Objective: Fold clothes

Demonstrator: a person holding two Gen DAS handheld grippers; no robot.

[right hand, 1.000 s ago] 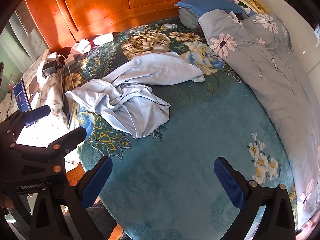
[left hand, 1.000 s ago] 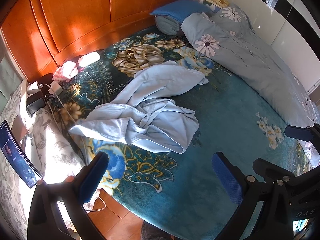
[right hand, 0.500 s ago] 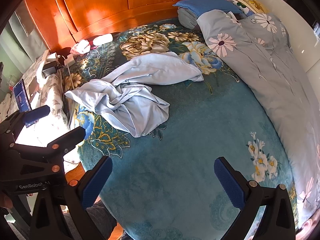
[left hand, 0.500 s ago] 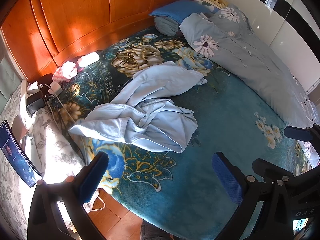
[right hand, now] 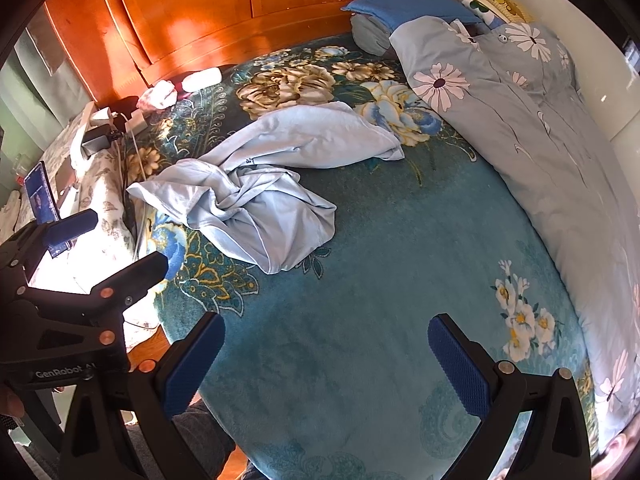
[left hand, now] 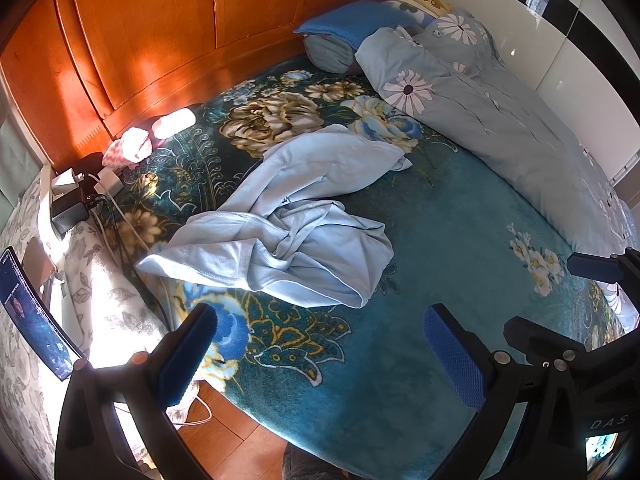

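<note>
A crumpled light-blue garment [left hand: 288, 220] [right hand: 260, 184] lies twisted on the teal floral blanket [left hand: 440, 240] [right hand: 400, 260], towards the bed's left side. My left gripper [left hand: 320, 344] hangs open above the blanket's near edge, well short of the garment, with nothing between its blue pads [left hand: 452, 356]. My right gripper [right hand: 326, 356] is open too, empty, over bare teal blanket to the right of the garment. The left gripper [right hand: 108, 248] also shows at the left of the right wrist view.
A grey flowered duvet [left hand: 500, 120] runs along the bed's right side, with blue pillows [left hand: 352, 28] at the wooden headboard [left hand: 160, 40]. A bedside stand at the left carries chargers, cables [left hand: 80, 196] and a lit phone [left hand: 32, 312]. Wooden floor [left hand: 240, 444] shows below the bed edge.
Both views have drifted slightly; the garment sits a touch lower-left in frame. Both grippers stay open and the garment has not been touched.
</note>
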